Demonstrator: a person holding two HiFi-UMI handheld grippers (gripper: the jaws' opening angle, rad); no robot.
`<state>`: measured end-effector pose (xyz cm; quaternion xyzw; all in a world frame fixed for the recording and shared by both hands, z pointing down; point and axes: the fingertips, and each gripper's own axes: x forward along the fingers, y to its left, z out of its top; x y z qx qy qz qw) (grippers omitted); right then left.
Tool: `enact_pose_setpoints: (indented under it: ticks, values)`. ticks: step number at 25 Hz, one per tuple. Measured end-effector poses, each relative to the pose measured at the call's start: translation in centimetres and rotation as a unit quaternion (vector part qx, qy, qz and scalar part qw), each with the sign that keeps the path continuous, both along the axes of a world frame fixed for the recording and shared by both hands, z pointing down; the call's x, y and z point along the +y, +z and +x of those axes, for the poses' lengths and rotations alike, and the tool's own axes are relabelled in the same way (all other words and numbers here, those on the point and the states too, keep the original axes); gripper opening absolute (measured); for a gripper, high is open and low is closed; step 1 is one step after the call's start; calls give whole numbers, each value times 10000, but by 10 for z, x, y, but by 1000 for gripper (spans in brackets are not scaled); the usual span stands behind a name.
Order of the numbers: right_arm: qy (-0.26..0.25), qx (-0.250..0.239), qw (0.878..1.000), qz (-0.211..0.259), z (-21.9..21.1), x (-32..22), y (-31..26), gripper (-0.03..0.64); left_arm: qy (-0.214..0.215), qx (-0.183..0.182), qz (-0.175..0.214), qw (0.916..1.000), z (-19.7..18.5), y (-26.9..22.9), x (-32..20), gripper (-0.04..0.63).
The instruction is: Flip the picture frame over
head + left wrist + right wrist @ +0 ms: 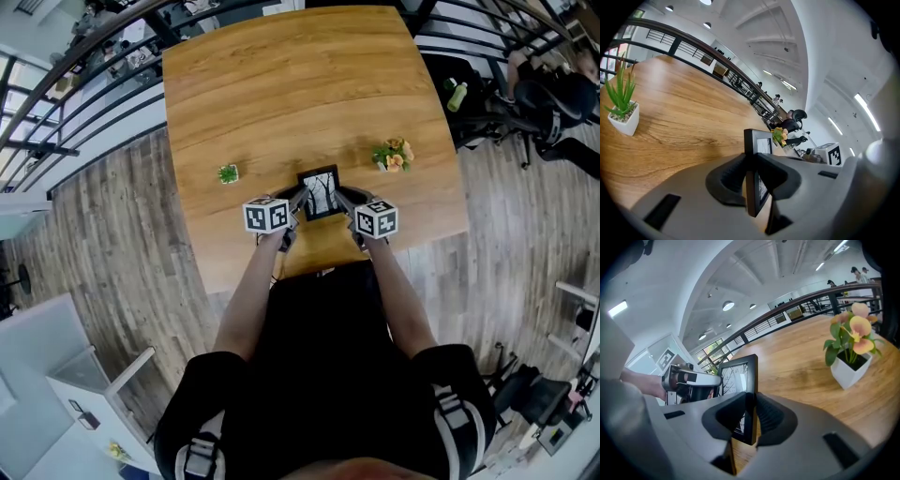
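Table [309, 94]: big wooden top filling the upper middle of the head view. A person stands at its near edge with both arms reaching in.

Picture frame [320, 193]: small, black-bordered, with a tree print. It sits centre frame near the table's near edge, and the print side faces the head camera, so the flip isn't done. Can't tell whether its bottom edge touches the wood or is just off it.

Left claw [298, 201]: narrow, pads clamped on the frame's left side edge. Its own view shows the frame edge-on between the jaws.

Right claw [341, 201]: same, pads pinching the right side edge, with the print turned toward the left claw's side.

Key geometry: the frame sits directly between the two claws, one on each opposite edge and both equally near. The line joining the two grips runs left to right across the frame. My read is that this line is the flip axis, so both wrists would need to roll together about it. If they roll unevenly, the frame could twist out of a pinch.

Clutter: a green plant [228, 173] left of the frame and a flower pot [394, 156] to the right, both well apart from it.
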<state>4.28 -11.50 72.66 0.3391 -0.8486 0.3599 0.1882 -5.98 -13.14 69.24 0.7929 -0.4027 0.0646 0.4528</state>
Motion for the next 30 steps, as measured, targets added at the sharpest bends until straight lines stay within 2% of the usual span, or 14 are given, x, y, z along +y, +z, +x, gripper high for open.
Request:
enact_pose_setpoints:
  ticks: [12,30]
  values:
    - [-58,-6,9997,-249,7,-8,25,81,-20,-154,-165,9997,8,22,-8,86]
    - [-100,187,9994,-267,5,-25,39,80,-122,-517,-326,9981,6,45,-26,94]
